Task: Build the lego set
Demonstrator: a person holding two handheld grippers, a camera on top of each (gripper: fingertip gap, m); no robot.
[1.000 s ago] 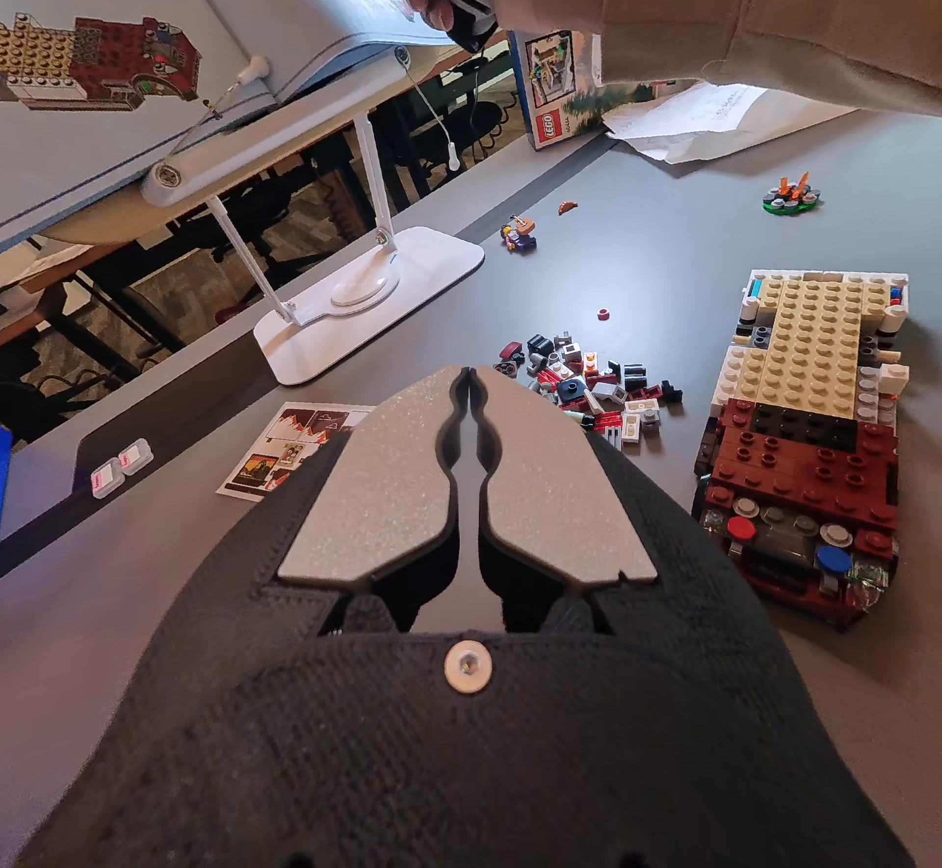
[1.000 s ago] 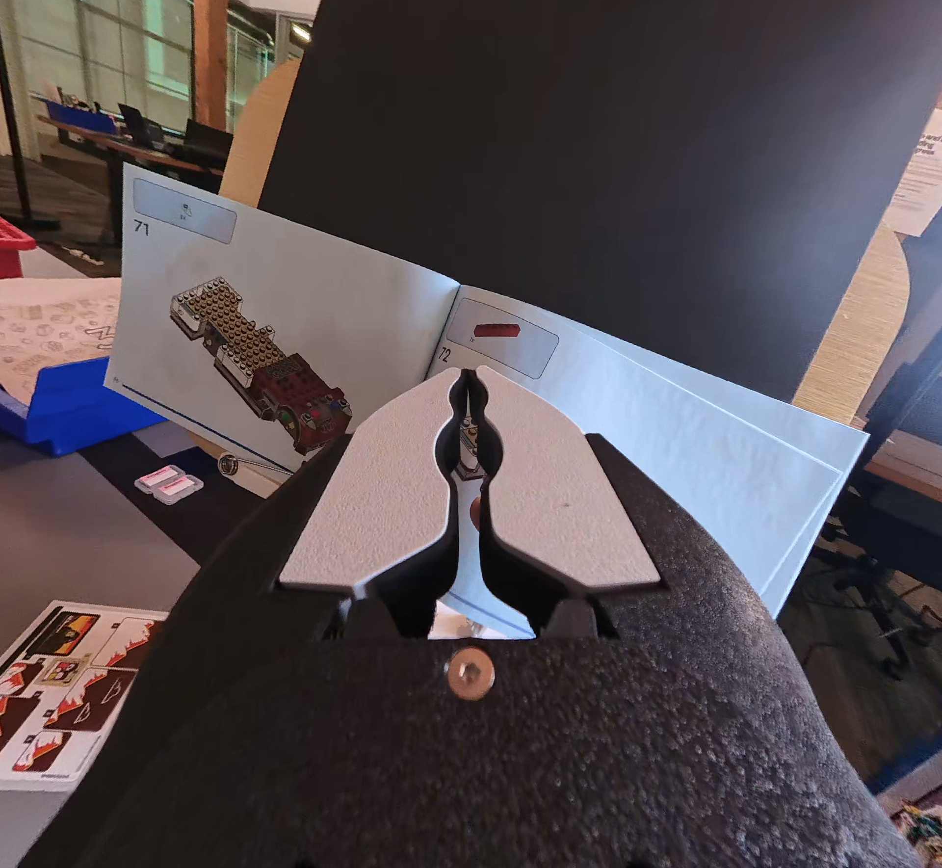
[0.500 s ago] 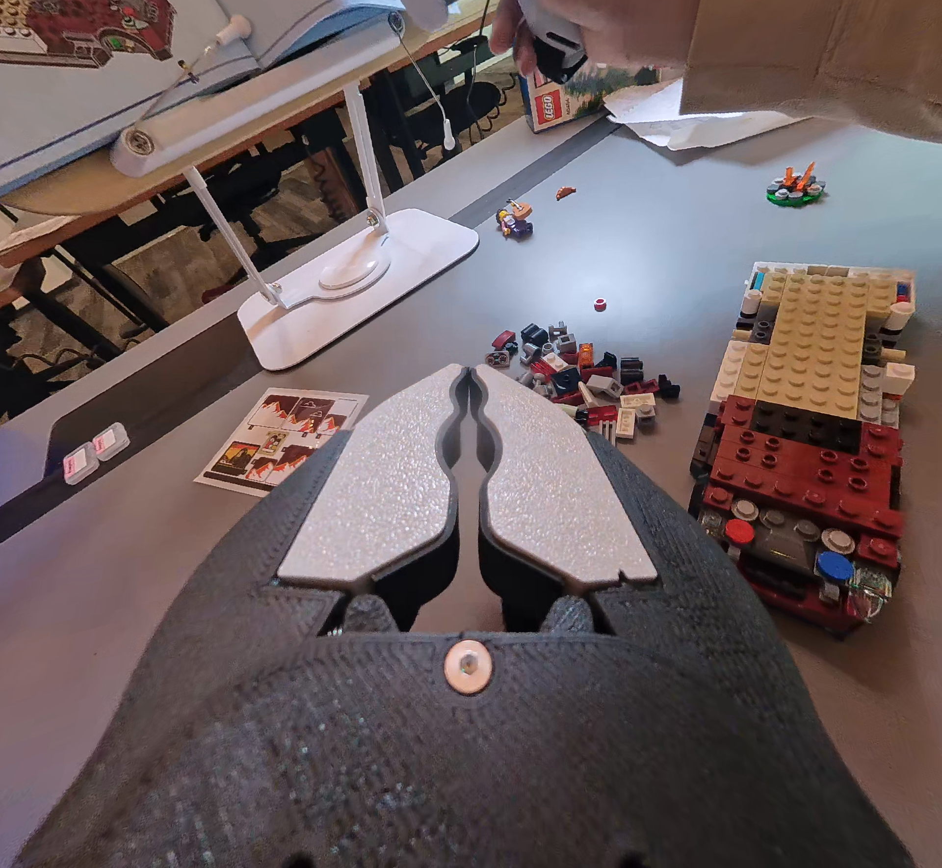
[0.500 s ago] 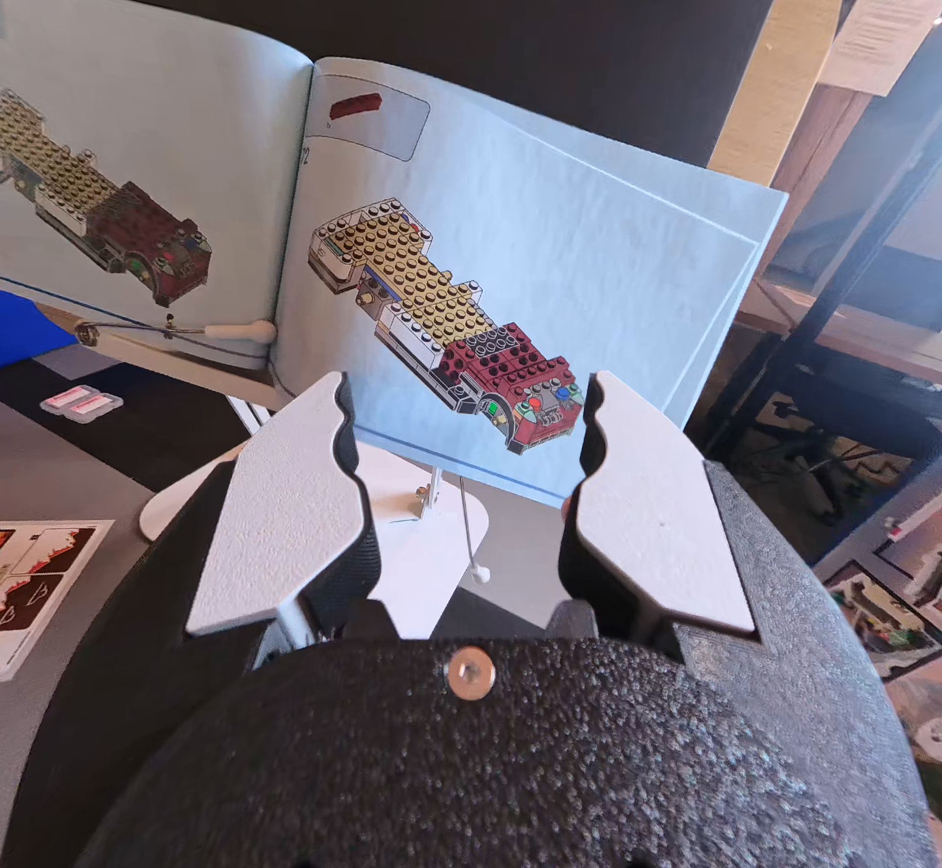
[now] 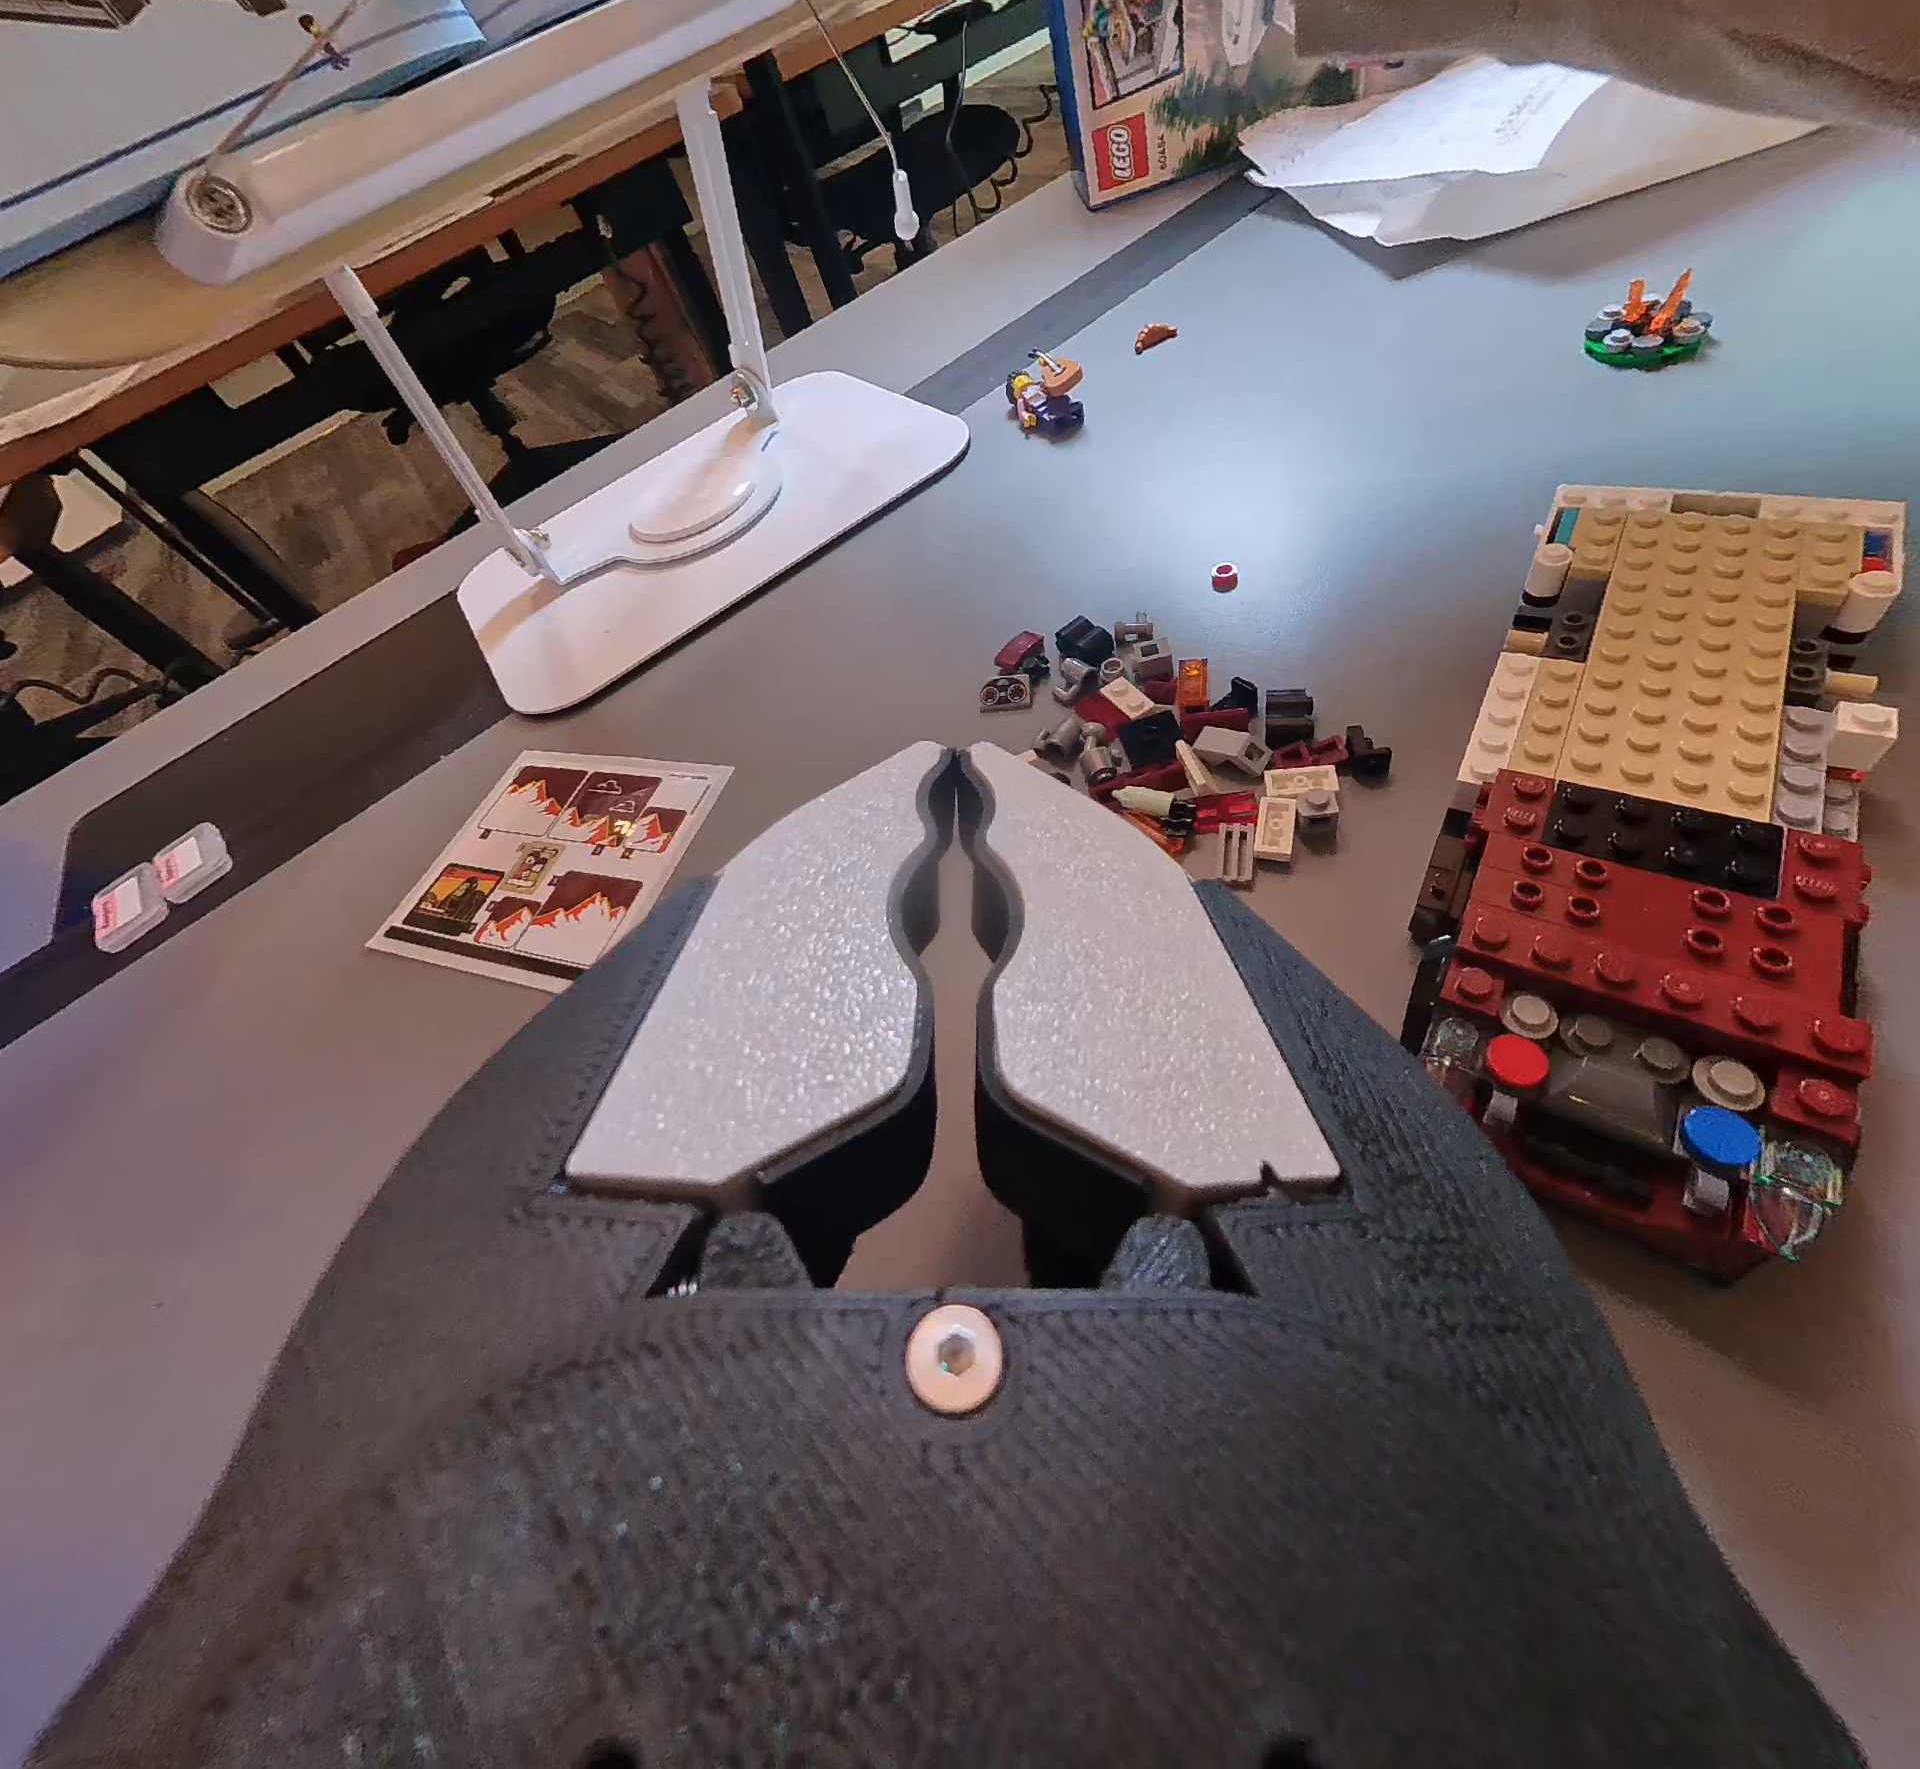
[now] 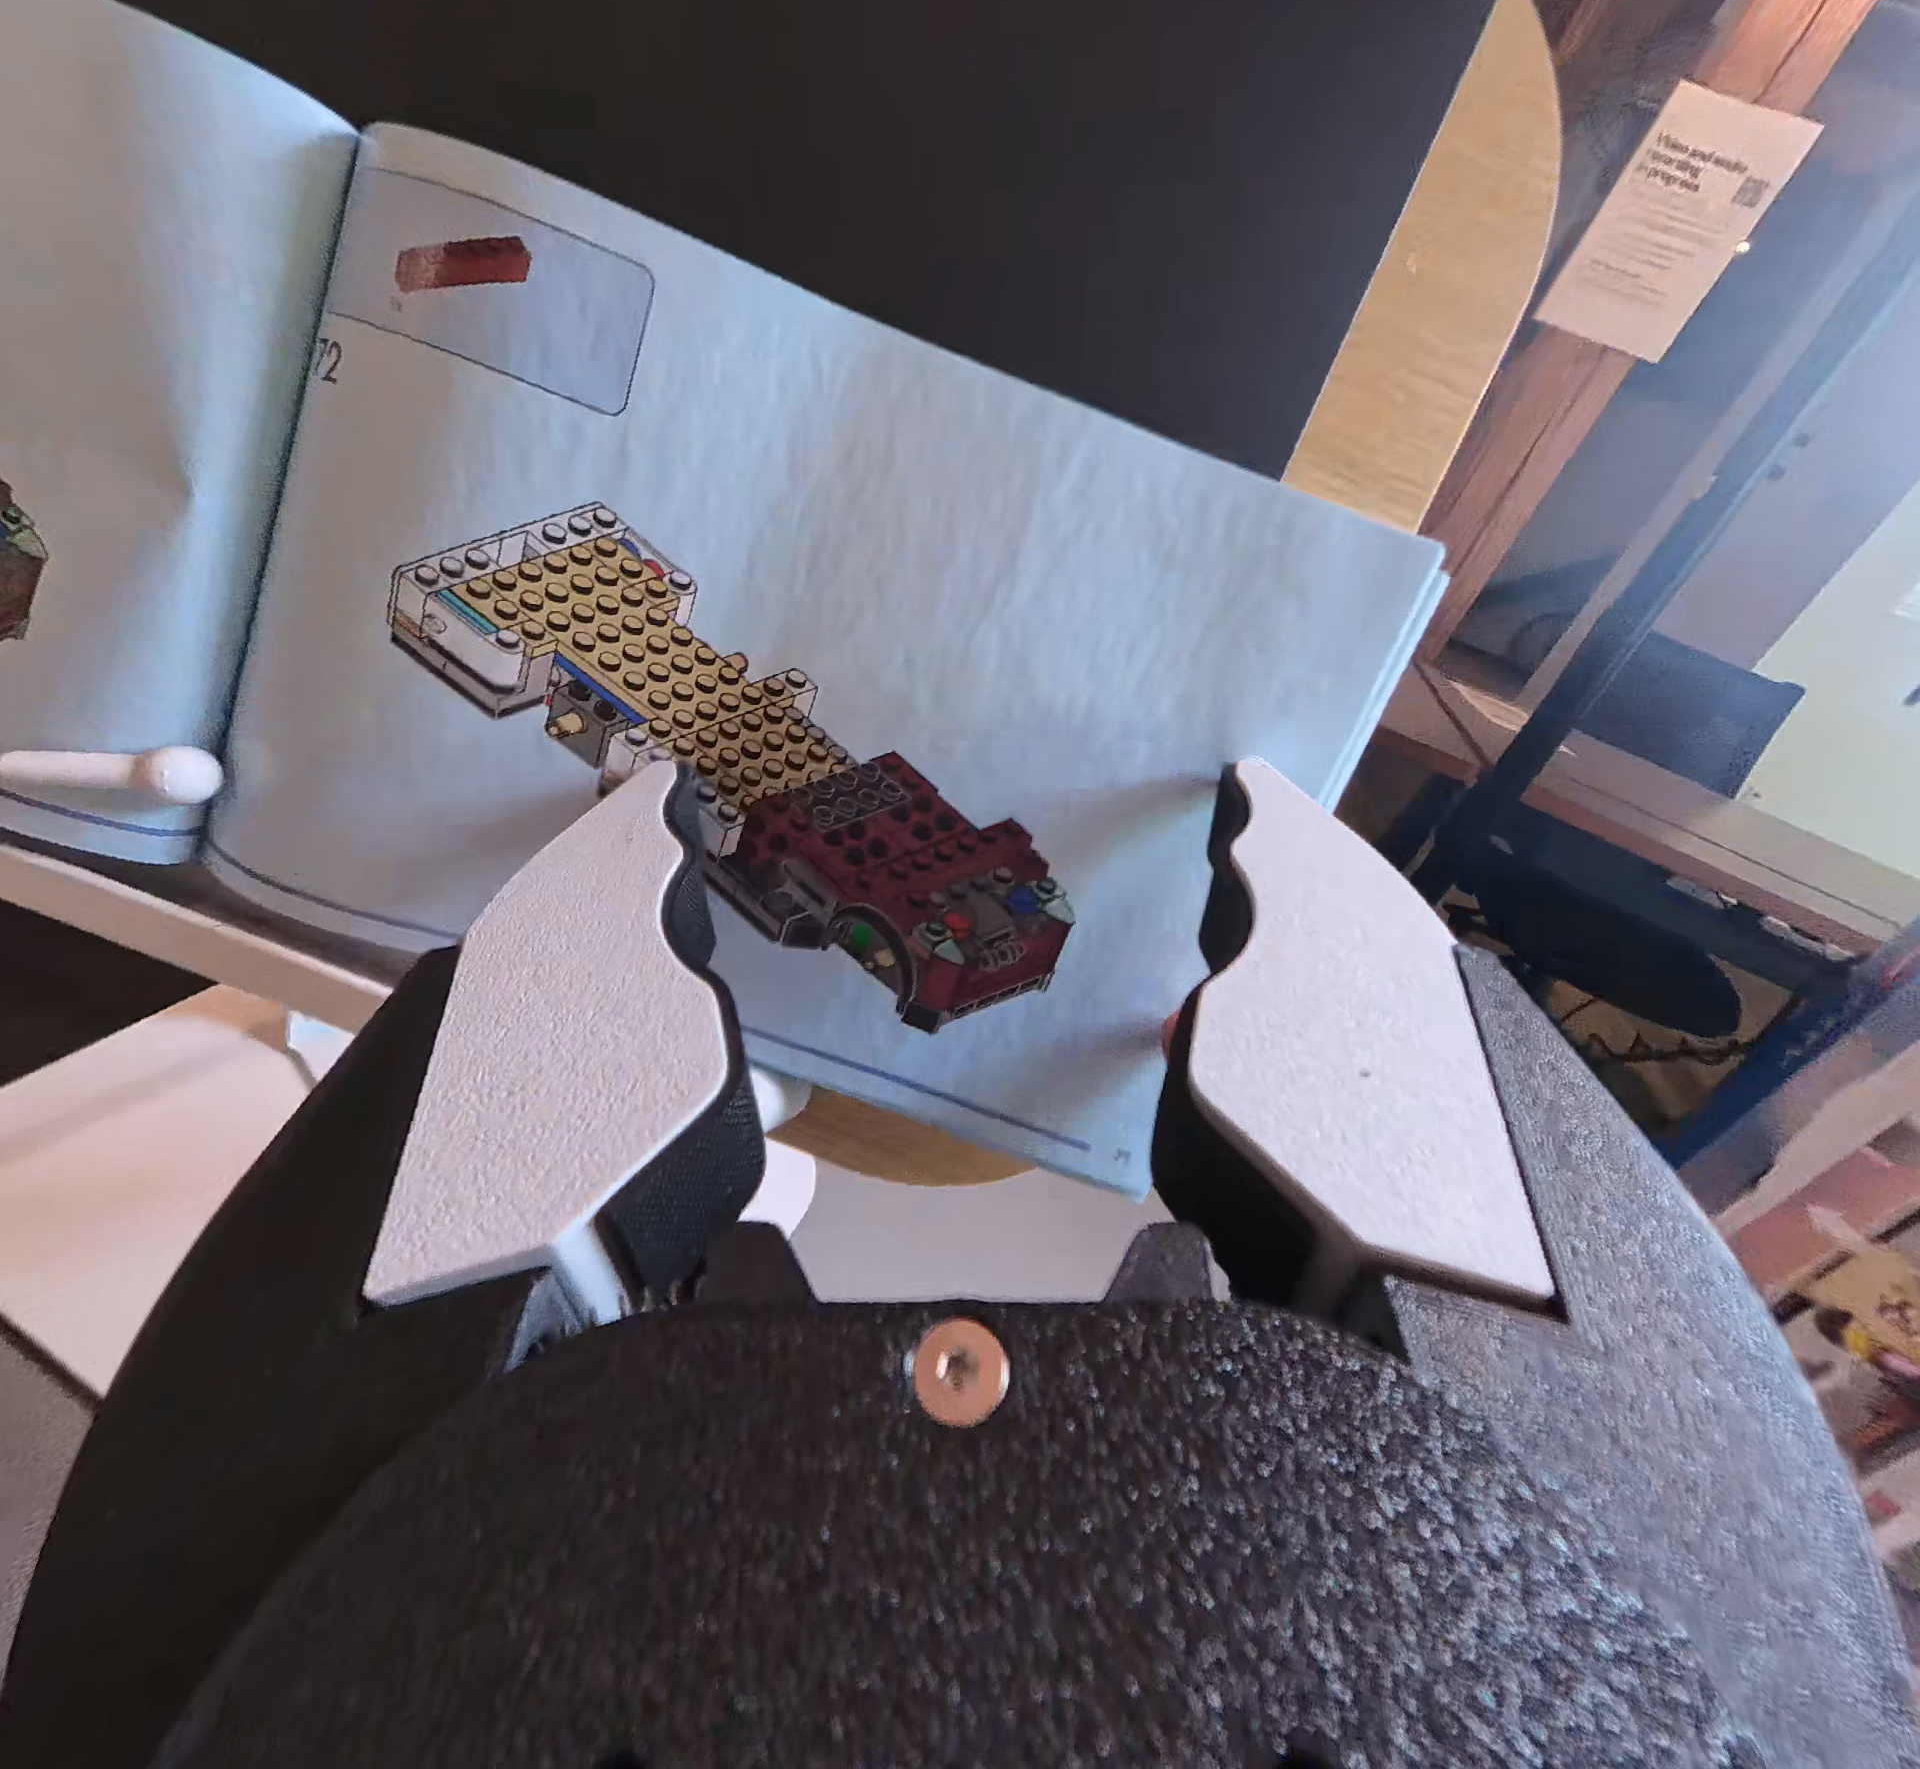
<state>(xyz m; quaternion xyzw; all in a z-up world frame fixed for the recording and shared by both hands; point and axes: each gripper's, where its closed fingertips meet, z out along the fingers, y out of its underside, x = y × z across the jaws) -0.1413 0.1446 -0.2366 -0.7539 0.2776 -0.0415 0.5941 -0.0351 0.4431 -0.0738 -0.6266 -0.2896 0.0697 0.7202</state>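
The left tool [image 5: 954, 763] hovered closed and bare over open counter [image 5: 1351, 431], loose bricks [image 5: 1195, 743] just right. The right tool [image 6: 951, 784] gaped wide before the booklet [image 6: 935, 493]

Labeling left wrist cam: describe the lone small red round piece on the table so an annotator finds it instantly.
Start at the big tan-and-dark-red brick build on the grey table. Left of it lies a pile of loose pieces. The red round piece sits alone just beyond that pile, bright red and ring-shaped, touching nothing.
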